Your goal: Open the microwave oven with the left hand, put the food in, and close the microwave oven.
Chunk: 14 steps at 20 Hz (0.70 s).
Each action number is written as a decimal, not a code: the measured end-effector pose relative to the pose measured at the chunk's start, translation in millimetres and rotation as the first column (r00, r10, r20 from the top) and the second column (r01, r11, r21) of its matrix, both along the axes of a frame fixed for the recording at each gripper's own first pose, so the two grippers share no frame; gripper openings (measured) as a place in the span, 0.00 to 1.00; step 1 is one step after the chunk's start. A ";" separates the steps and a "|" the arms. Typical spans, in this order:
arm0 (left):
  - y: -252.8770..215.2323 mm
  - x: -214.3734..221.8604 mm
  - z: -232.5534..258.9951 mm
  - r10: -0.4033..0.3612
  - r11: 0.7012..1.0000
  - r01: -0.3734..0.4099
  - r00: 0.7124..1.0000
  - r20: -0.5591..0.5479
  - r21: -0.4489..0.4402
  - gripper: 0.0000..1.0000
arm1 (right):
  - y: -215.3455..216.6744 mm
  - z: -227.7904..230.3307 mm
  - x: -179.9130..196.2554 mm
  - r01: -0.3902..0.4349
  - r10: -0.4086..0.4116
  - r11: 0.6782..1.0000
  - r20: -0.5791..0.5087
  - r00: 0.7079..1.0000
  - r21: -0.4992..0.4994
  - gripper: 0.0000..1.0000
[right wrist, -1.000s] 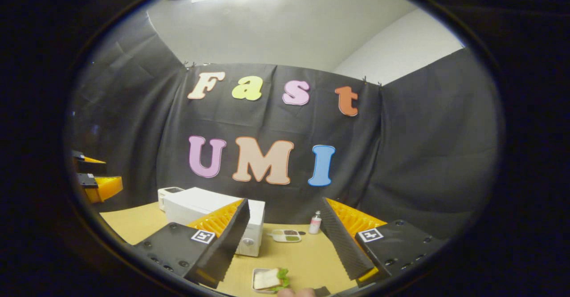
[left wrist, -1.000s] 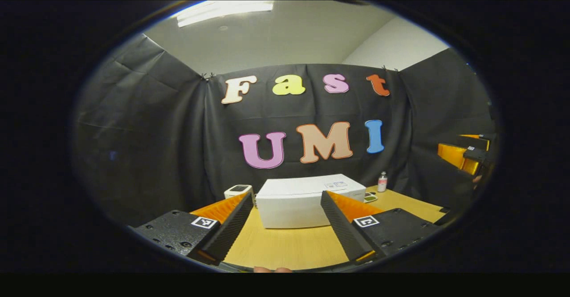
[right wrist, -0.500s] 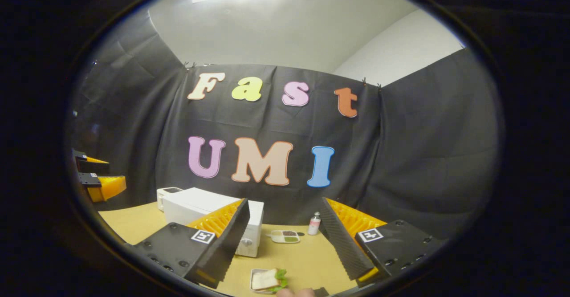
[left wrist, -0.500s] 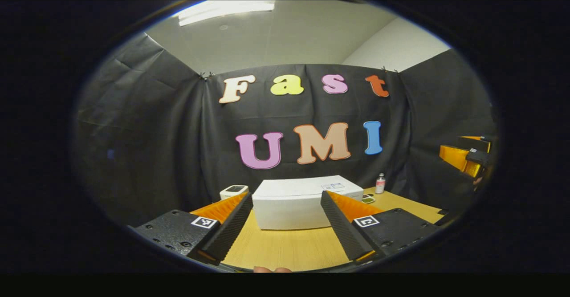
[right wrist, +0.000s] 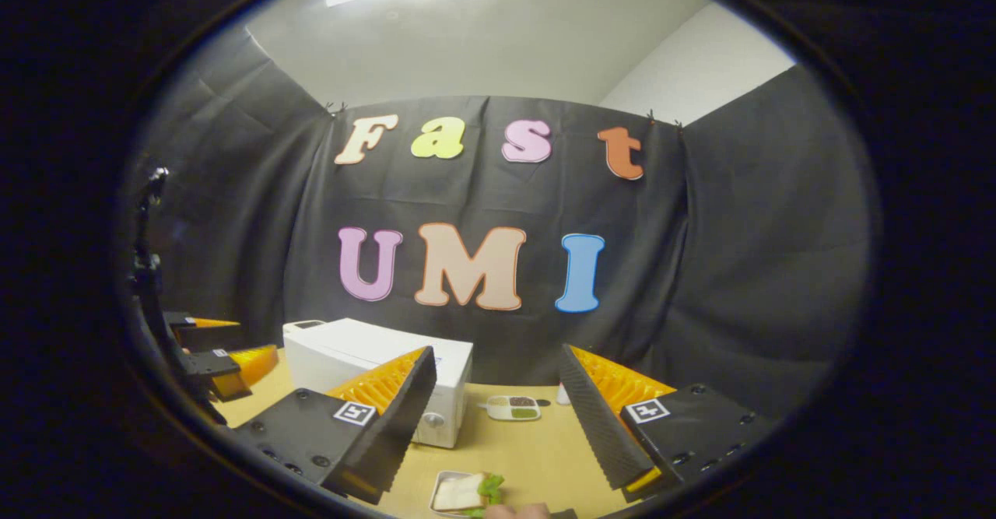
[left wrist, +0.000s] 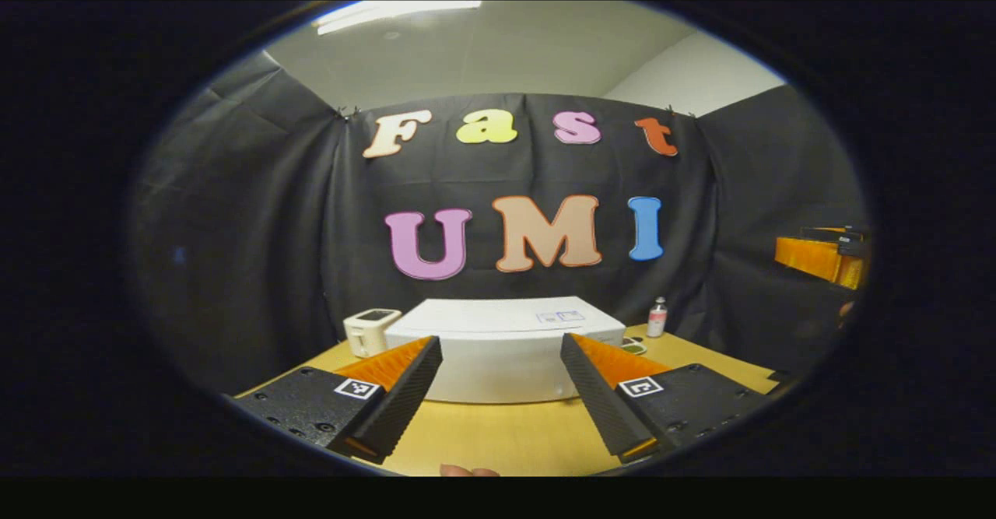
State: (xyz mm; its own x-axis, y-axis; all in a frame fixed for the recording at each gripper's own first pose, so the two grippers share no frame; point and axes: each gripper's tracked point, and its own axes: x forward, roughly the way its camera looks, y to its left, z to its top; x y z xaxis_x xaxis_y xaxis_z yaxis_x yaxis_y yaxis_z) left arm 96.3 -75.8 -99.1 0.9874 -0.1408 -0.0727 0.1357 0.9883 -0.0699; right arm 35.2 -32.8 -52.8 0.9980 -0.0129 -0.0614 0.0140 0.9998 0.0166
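The white microwave stands on the wooden table straight ahead of my left gripper, which is open and empty, a short way off. In the right gripper view the microwave sits at the left with its knob facing the front. A small tray with a sandwich and lettuce lies on the table below my right gripper, which is open and holds nothing. The left gripper also shows at the far left, and the right gripper at the far right.
A small white appliance stands left of the microwave. A little bottle and a divided dish of sauces sit behind on the right. Black cloth walls close in the table on three sides.
My left gripper has moved closer to the microwave, which now looks larger and wider. In the right gripper view the left gripper sits lower and nearer the microwave. Both grippers stay open.
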 end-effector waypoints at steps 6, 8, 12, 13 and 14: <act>-55.4 64.7 -66.7 -0.047 0.997 0.050 0.998 -0.043 0.059 0.96 | -29.4 -4.2 7.0 0.024 -0.024 1.000 -0.018 1.000 0.001 1.00; -73.2 86.0 -95.5 -0.057 0.994 0.062 0.996 -0.063 0.088 0.96 | -36.5 -1.1 9.9 0.020 -0.020 1.000 -0.016 1.000 -0.005 1.00; -100.0 121.1 -139.0 -0.060 0.993 0.072 0.991 -0.120 0.095 0.96 | -53.1 -2.5 15.0 0.018 -0.019 0.997 -0.009 1.000 -0.070 0.96; -104.0 126.3 -149.3 -0.058 0.992 0.073 0.988 -0.145 0.101 0.97 | -55.6 -5.0 15.3 0.018 -0.020 0.997 -0.023 1.000 -0.080 0.96; -108.0 131.6 -159.2 -0.057 0.991 0.075 0.985 -0.162 0.108 0.96 | -58.4 -7.9 16.3 0.019 -0.021 0.996 -0.032 0.999 -0.083 0.96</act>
